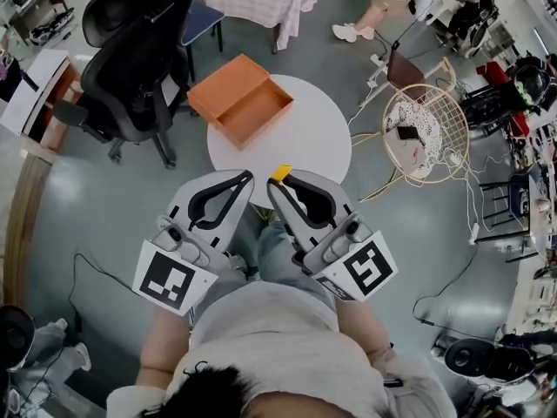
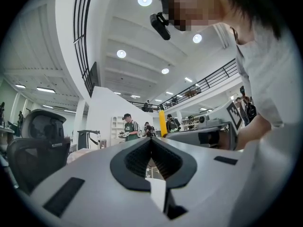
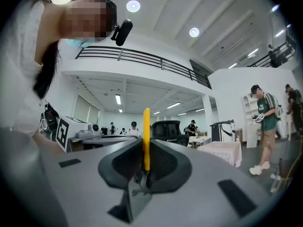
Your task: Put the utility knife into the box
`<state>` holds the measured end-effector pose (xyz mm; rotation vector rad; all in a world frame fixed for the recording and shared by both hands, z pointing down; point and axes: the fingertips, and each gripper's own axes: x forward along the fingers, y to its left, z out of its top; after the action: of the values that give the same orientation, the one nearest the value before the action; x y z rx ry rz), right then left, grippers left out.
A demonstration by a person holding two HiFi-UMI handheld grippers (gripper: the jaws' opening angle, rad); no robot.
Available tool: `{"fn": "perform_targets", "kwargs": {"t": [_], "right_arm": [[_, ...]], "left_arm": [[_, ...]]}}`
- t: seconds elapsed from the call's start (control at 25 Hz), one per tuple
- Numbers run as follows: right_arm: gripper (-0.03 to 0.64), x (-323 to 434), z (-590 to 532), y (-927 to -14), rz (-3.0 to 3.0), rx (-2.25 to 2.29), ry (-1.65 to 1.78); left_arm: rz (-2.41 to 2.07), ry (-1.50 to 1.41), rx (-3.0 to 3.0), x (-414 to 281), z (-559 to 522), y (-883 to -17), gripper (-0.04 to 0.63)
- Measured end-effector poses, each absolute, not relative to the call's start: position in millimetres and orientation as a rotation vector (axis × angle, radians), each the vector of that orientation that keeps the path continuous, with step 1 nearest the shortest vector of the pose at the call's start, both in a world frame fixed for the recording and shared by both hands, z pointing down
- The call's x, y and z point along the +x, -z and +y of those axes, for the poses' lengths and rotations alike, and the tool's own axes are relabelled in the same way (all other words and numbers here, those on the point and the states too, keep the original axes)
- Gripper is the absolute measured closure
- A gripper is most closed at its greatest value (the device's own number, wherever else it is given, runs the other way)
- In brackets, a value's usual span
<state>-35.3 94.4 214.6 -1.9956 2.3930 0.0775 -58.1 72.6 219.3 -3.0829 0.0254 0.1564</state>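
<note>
1. Right gripper (image 3: 146,146): jaws clenched on the utility knife (image 3: 147,129). The yellow body stands on edge in the slot between the two pads and sticks out past the jaw tips.
2. In the head view the right gripper (image 1: 283,183) is just off the near edge of the round white counter (image 1: 305,138). Only the knife's yellow end (image 1: 280,173) shows beyond the tips, right at that near edge.
3. Left gripper (image 2: 151,143): jaws pressed together with nothing between them. A yellow strip of the knife shows beyond its tips.
4. In the head view the left gripper (image 1: 246,178) is just beside the right one, tips angled toward each other, also at the counter's near edge.
5. Orange box (image 1: 257,111): open and empty, at the far-left edge of the counter. Its left part reaches past the rim in the head view.
6. Knife and box are well apart, with bare counter between them. The knife touches only the right jaws.
7. A black office chair (image 1: 130,59) stands on the floor left of the counter.
</note>
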Motion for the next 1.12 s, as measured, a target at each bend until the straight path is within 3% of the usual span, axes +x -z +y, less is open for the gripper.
{"fn": "perform_targets", "kwargs": {"t": [1.12], "right_arm": [[0.560,96.8,-14.7,-233.8,2.620,-1.724,0.029]], "left_arm": [[0.394,-0.090,-3.085,59.8,-23.6,-228.7,0.586]]}}
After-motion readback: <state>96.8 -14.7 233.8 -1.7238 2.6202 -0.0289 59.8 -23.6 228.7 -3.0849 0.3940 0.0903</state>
